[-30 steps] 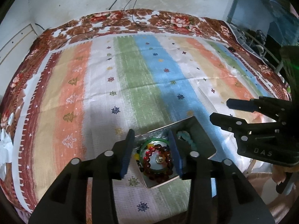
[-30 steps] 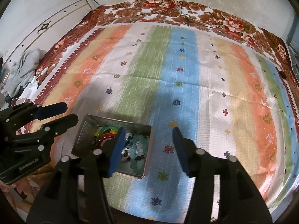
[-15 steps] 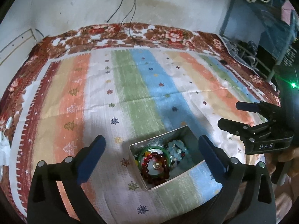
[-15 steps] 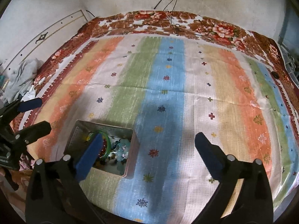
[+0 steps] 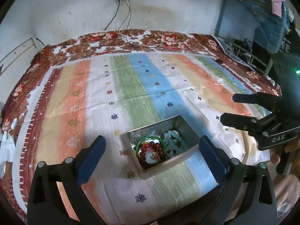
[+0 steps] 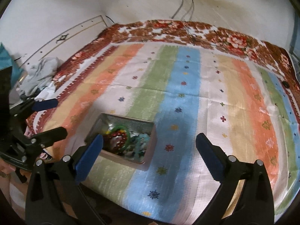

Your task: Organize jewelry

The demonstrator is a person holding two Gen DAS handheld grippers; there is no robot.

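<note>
A silver metal tin (image 5: 189,129) sits on the striped bedspread near its front edge; it also shows in the right wrist view (image 6: 150,133). Inside lie a green bangle (image 5: 142,142), a dark red bead bracelet (image 5: 157,147) and a pale turquoise bead bracelet (image 5: 173,136). My left gripper (image 5: 151,143) is wide open and empty, raised above and behind the tin. My right gripper (image 6: 149,142) is wide open and empty, held to the right of the tin; it also shows at the right of the left wrist view (image 5: 227,109).
The striped bedspread (image 5: 142,86) has a floral border (image 5: 131,39) against a white wall with hanging cables (image 5: 127,5). A blue rack with clothes (image 5: 262,18) stands at the right. Crumpled grey cloth (image 6: 39,73) lies off the bed's left side.
Both grippers have opened wide from nearly shut and have pulled up and back from the tin. The jewelry stays in the tin.
</note>
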